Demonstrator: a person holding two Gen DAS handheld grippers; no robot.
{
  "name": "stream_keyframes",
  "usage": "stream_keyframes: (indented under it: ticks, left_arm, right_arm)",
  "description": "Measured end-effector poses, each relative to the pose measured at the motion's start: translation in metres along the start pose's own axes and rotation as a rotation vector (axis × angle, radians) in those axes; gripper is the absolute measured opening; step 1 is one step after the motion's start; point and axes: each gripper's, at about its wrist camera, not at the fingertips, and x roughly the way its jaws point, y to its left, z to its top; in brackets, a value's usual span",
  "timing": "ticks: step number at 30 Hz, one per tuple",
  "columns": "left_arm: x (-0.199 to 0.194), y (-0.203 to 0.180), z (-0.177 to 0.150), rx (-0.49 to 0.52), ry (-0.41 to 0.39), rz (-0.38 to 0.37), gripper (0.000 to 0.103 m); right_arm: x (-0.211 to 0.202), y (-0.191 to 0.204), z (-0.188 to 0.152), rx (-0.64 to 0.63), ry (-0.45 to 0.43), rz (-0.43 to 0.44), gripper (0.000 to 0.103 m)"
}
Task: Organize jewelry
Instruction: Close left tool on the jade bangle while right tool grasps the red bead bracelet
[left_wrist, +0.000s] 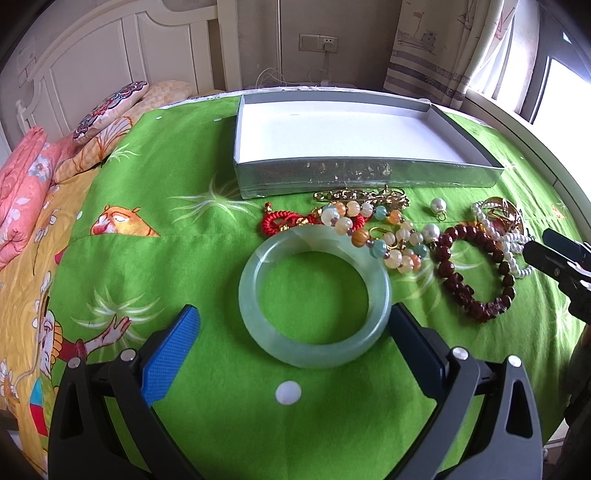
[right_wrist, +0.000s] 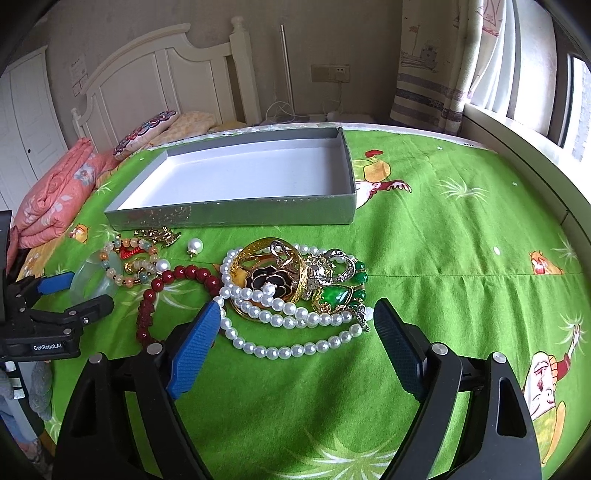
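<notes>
A pale green jade bangle (left_wrist: 314, 299) lies flat on the green cloth, between the fingers of my open left gripper (left_wrist: 295, 321); it also shows in the right wrist view (right_wrist: 94, 278). Behind it lie a pastel bead bracelet (left_wrist: 384, 236), a dark red bead bracelet (left_wrist: 476, 273), a red cord knot (left_wrist: 280, 221) and a gold chain (left_wrist: 362, 195). My open right gripper (right_wrist: 295, 314) straddles a pearl necklace (right_wrist: 291, 325) heaped with a gold flower bangle (right_wrist: 273, 273) and a green stone pendant (right_wrist: 334, 297). An empty grey box (right_wrist: 236, 216) stands behind.
A loose pearl earring (right_wrist: 195, 245) lies near the box. Folded pink bedding (right_wrist: 55, 199) and a patterned pillow (left_wrist: 107, 110) lie at the left. A window ledge (right_wrist: 524, 147) runs along the right. Bare green cloth (right_wrist: 461, 240) spreads right of the jewelry.
</notes>
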Motion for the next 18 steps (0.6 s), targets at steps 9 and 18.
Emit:
stream_keyframes:
  ticks: [9, 18]
  left_arm:
    - [-0.021, 0.027, -0.011, -0.104, -0.068, -0.071, 0.099]
    - [-0.025, 0.03, -0.012, -0.139, -0.099, -0.031, 0.084]
  right_arm:
    - [-0.009, 0.036, -0.016, -0.186, -0.009, 0.048, 0.062]
    - [-0.019, 0.081, -0.021, -0.324, -0.019, 0.201, 0.051]
